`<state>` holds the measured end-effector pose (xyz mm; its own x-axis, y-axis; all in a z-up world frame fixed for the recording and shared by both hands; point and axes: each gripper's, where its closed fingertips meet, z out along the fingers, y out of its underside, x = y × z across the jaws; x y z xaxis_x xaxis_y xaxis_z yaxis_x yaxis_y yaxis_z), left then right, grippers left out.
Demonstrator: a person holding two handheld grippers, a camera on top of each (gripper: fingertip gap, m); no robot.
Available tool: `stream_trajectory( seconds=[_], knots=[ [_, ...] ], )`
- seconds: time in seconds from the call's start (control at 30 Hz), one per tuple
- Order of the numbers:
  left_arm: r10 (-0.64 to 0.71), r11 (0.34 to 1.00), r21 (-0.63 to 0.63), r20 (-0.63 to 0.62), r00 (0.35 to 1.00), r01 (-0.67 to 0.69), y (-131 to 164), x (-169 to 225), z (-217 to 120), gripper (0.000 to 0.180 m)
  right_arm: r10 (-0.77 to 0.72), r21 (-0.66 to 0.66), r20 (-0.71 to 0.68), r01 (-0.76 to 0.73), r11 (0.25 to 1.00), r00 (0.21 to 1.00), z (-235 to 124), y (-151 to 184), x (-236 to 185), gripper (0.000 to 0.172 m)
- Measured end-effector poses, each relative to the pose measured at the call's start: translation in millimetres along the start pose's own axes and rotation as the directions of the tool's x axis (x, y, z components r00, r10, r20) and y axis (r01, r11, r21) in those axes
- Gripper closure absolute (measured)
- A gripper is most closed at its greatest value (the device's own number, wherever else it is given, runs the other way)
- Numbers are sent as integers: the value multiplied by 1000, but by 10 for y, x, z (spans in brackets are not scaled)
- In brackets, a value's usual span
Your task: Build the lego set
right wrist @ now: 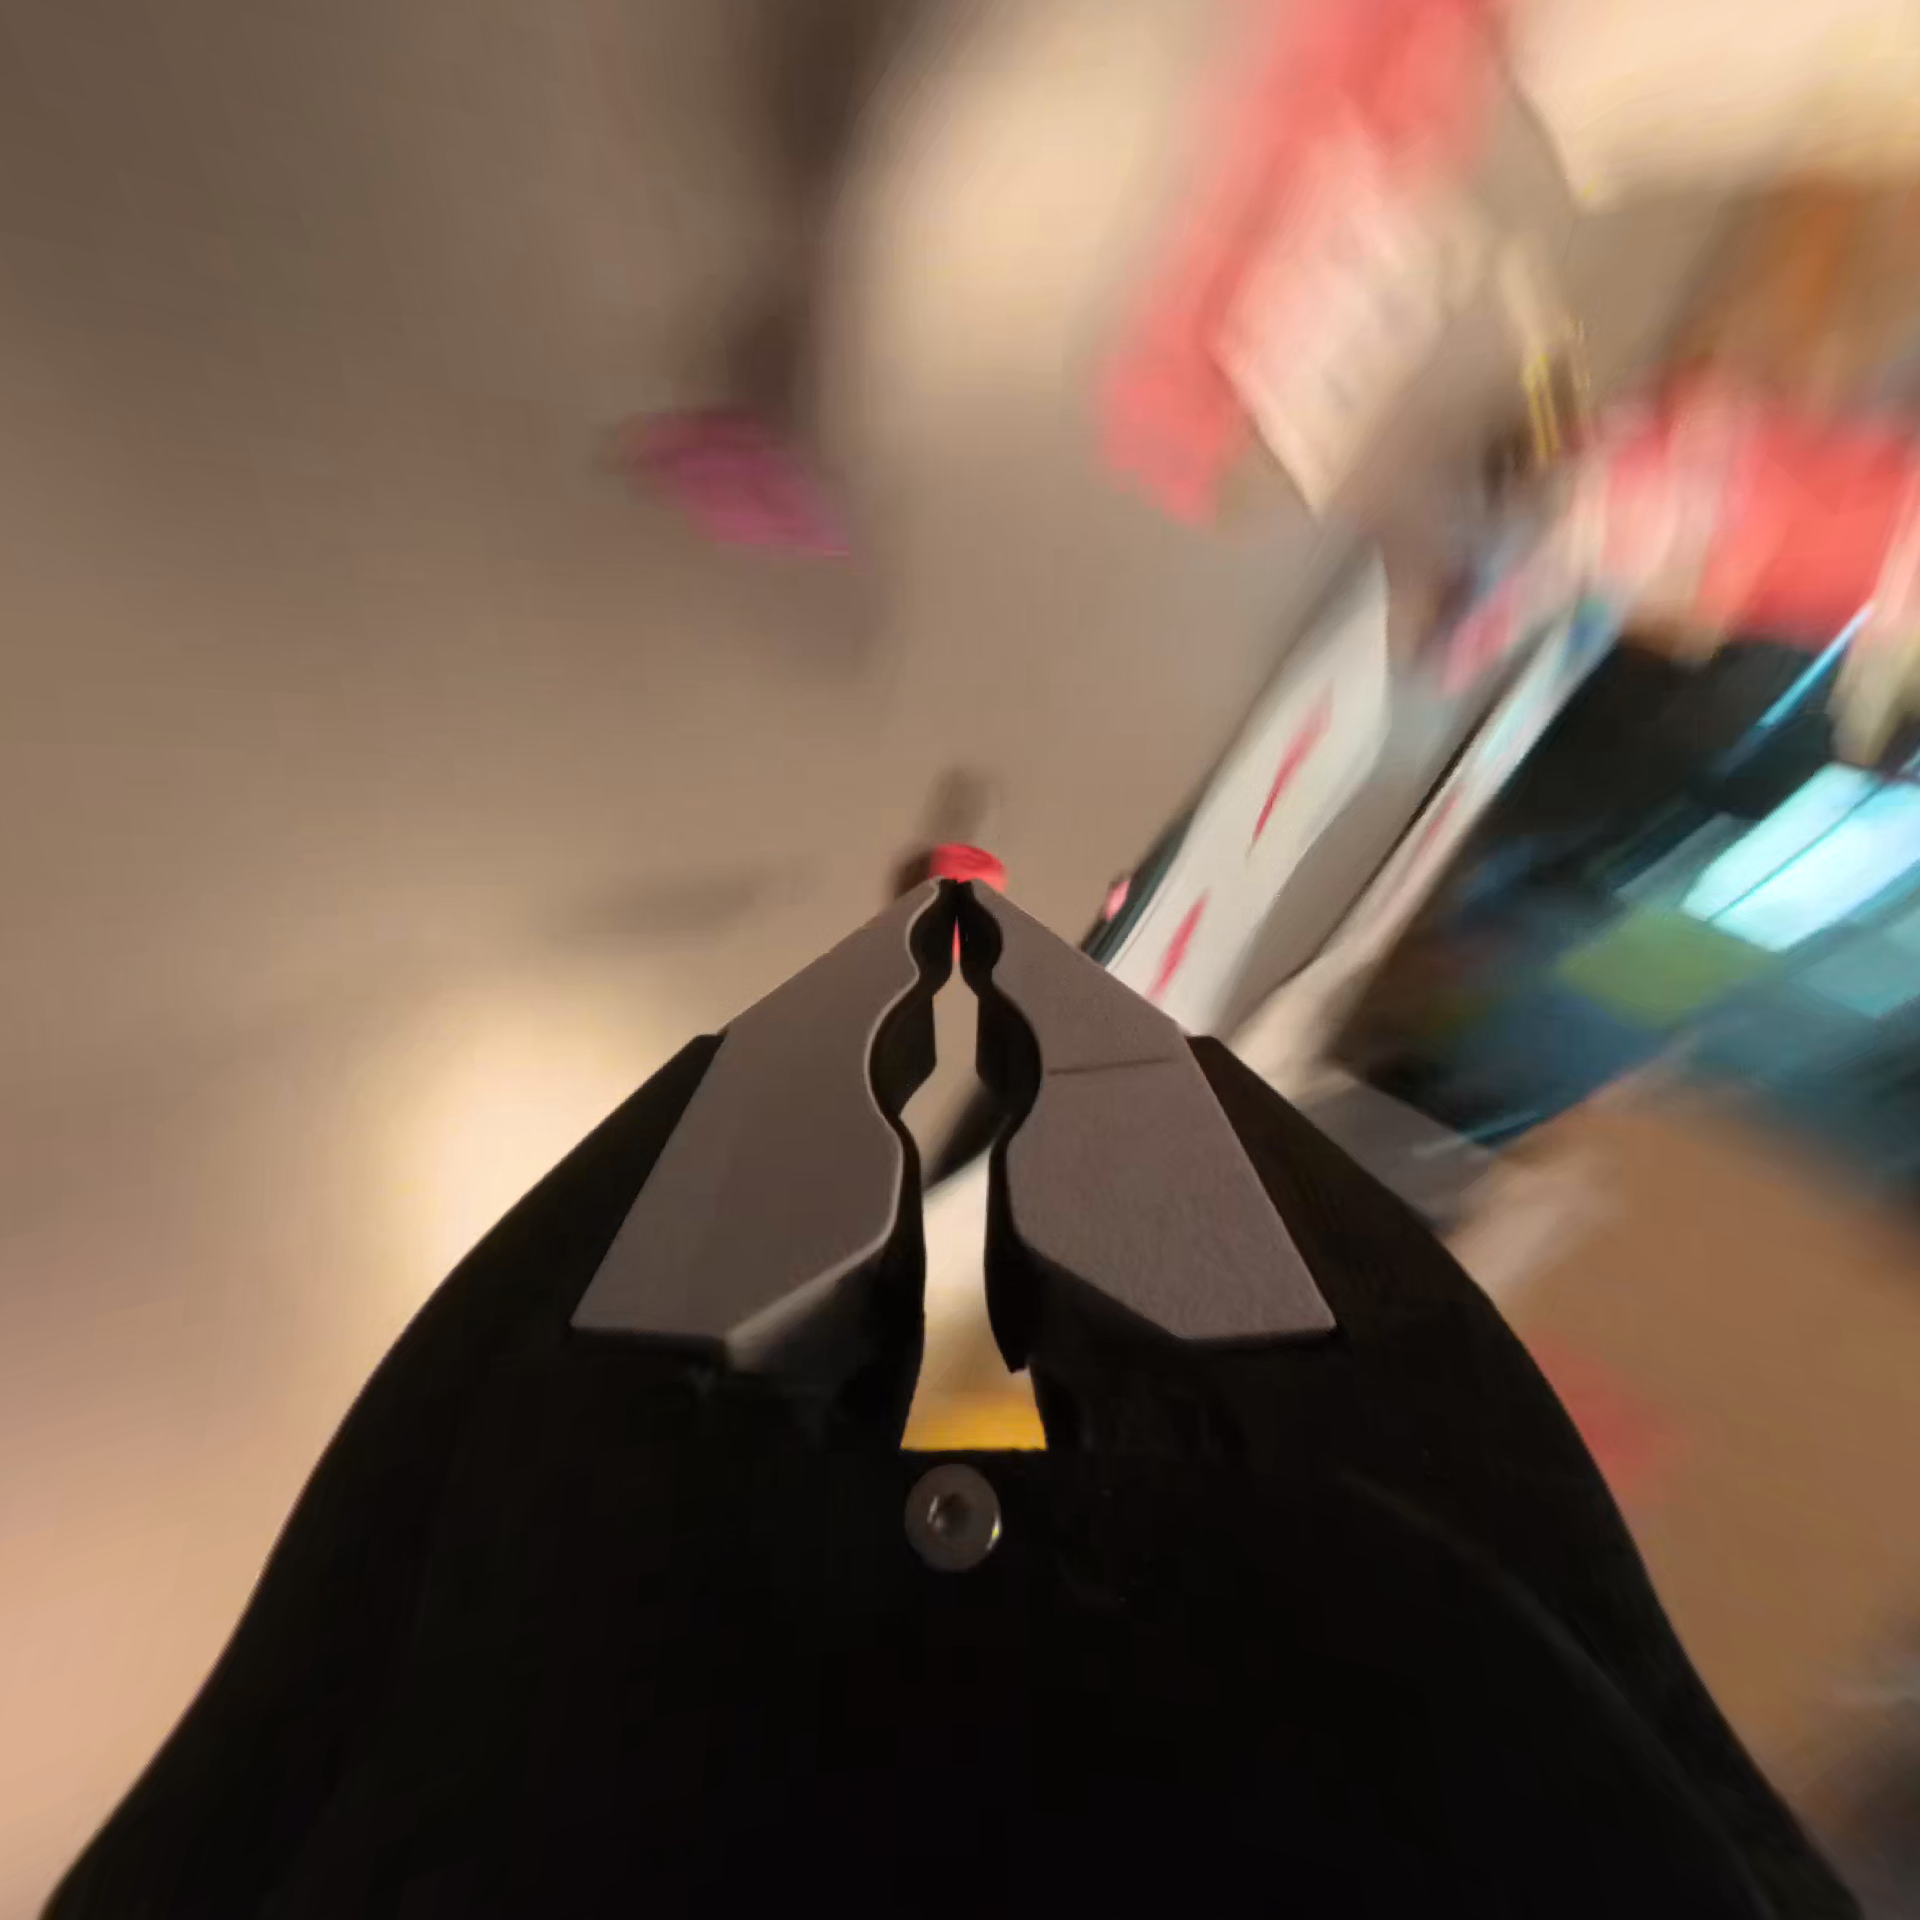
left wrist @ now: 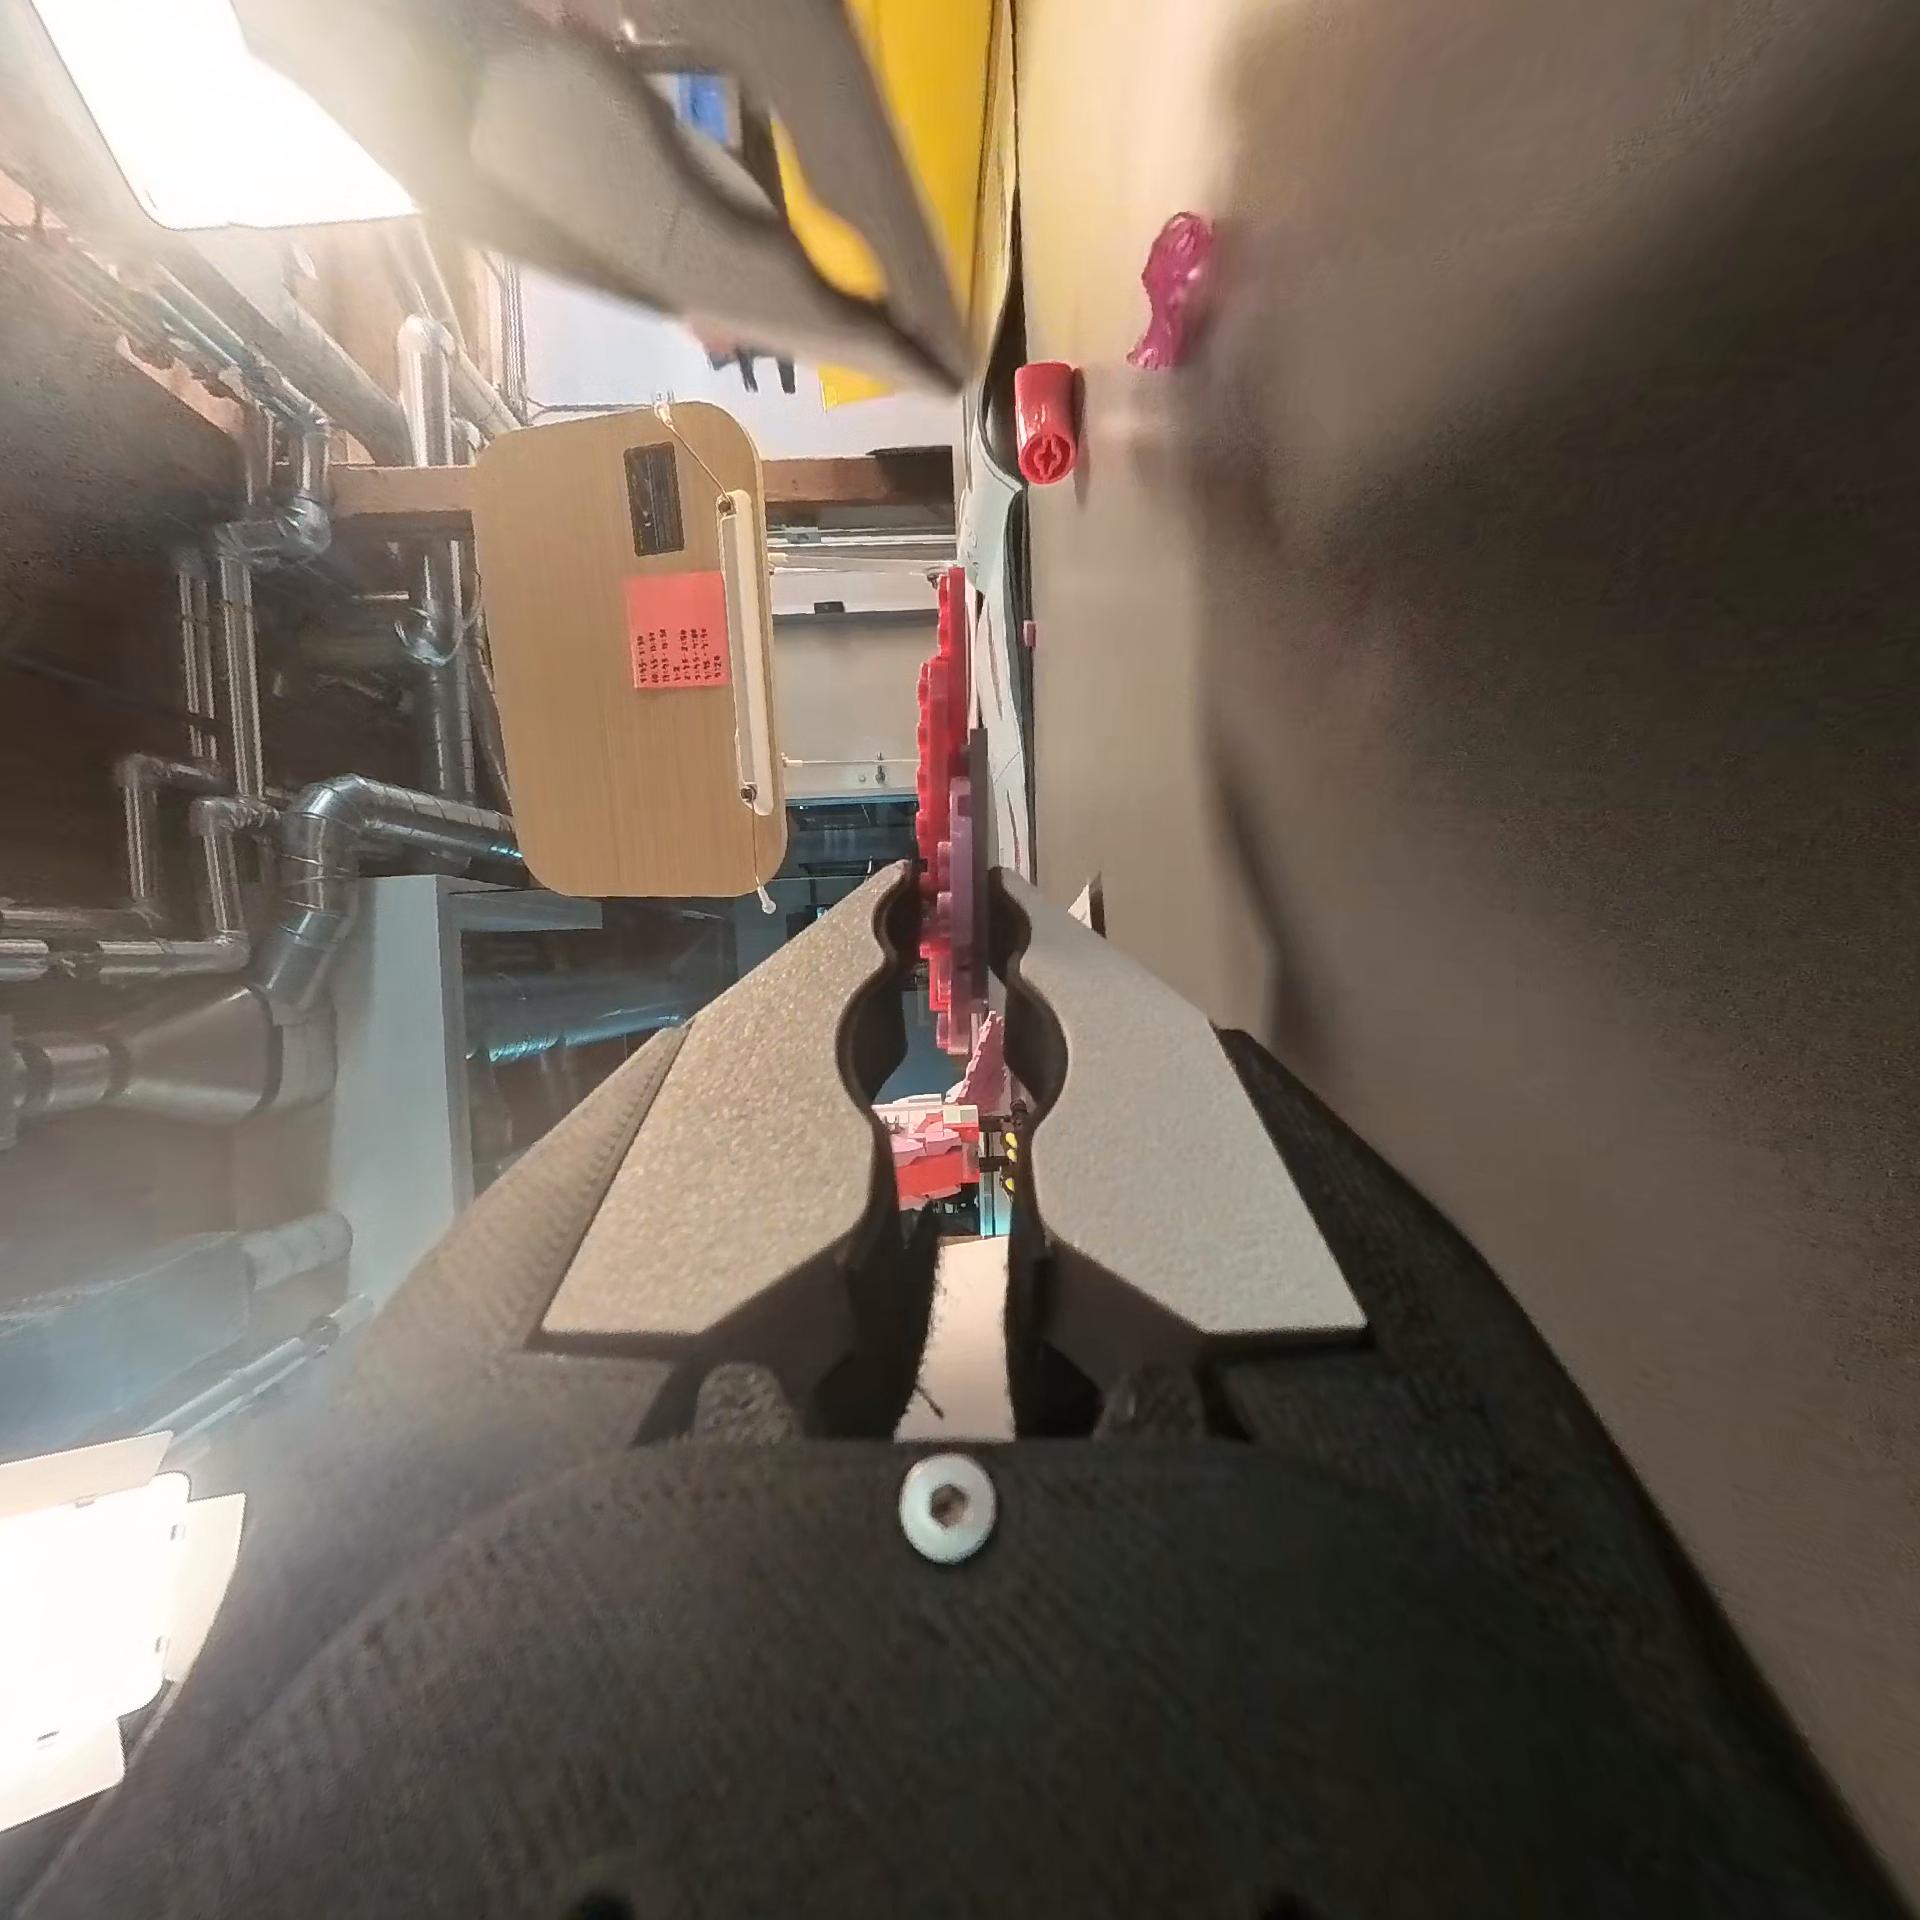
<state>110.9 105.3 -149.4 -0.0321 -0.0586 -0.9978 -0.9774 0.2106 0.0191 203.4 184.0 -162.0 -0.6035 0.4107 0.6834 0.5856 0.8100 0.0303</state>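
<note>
The left wrist view is turned on its side, with the beige table (left wrist: 1455, 727) on the right. My left gripper (left wrist: 954, 878) is shut on a flat red and purple brick assembly (left wrist: 943, 727) and holds it edge-on, off the table. A red round piece (left wrist: 1044, 421) and a translucent magenta piece (left wrist: 1174, 291) lie on the table beyond. My right gripper (right wrist: 956, 885) is shut, its tips right at the red round piece (right wrist: 968, 864). A sliver of red shows in the slit between the pads. The right gripper also shows, blurred, in the left wrist view (left wrist: 914, 332), its tips beside the red piece.
A white printed sheet (left wrist: 997, 644) lies on the table behind the assembly; it also shows in the right wrist view (right wrist: 1299, 779). The right wrist view is strongly blurred; the magenta piece (right wrist: 738, 478) and a red and white box (right wrist: 1351, 260) show there. A wooden board (left wrist: 623, 644) hangs in the background. The left gripper's tips are roughly 12 cm from the right gripper's.
</note>
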Motion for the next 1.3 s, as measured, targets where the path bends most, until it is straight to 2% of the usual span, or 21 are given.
stream_trajectory(
  seconds=[0.03,0.1,0.23,0.3,0.33,0.53,0.63,0.77,0.97,1.17,1.3],
  knots=[
    [-1,1000,0,-1,1000,1,2,0,-1,170,169,18,24,-170,985,985,30,37,71,172],
    [-5,1000,0,-4,1000,5,3,4,1,170,441,37,71,-444,895,895,132,137,203,171],
    [-10,1000,1,-6,1000,10,4,7,0,170,732,51,229,-759,649,642,440,240,315,163],
    [-11,1000,1,-7,1000,11,6,8,0,170,798,22,328,-849,528,505,577,252,308,150],
    [-12,1000,0,-8,1000,12,8,9,0,169,814,26,349,-874,486,464,633,274,329,149],
    [-12,1000,-2,-13,1000,12,13,16,0,169,853,89,384,-934,346,352,837,432,477,147],
    [-14,1000,-4,-17,1000,14,19,20,-1,169,844,132,402,-935,330,355,878,442,526,144],
    [-16,1000,-4,-19,1000,16,20,23,-2,169,818,158,418,-918,364,396,865,418,506,142],
    [-18,1000,-1,-22,1000,18,13,26,-6,170,739,156,529,-904,397,416,707,224,366,143],
    [-22,1000,-2,-25,999,21,14,29,-7,169,788,198,447,-906,375,424,782,349,525,147],
    [-25,1000,-2,-27,999,25,15,31,-6,169,785,184,444,-902,391,431,858,366,511,154]
  ],
)
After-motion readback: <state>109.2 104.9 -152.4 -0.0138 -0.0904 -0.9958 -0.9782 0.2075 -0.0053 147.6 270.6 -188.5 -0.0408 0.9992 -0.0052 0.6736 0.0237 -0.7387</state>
